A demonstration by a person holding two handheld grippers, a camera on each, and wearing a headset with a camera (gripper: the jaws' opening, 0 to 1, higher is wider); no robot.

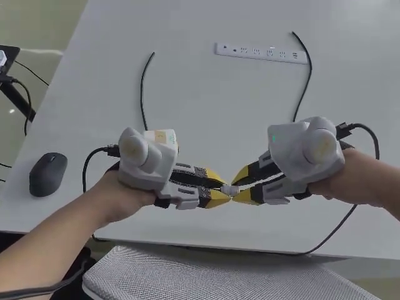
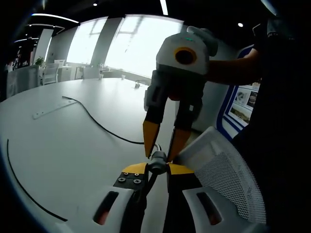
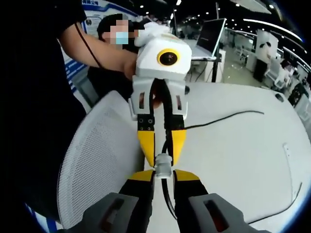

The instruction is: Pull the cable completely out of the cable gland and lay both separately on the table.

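Fingers [image 2: 181, 169] of the left gripper [image 2: 157, 167] and right gripper [image 3: 164, 175] pinch the cable gland [image 1: 230, 189] together, tip to tip. The cable [image 3: 168, 196] threads through it.

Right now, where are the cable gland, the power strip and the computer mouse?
cable gland [image 2: 157, 162], left gripper view, on its round grey body.
power strip [image 1: 261, 52], head view, on the middle of its white top face.
computer mouse [image 1: 48, 173], head view, on the centre of its dark back.

White table [image 1: 187, 81], grey mesh chair [image 1: 206, 275], bright windows [image 2: 131, 43], ceiling strip lights [image 3: 262, 22], open office behind
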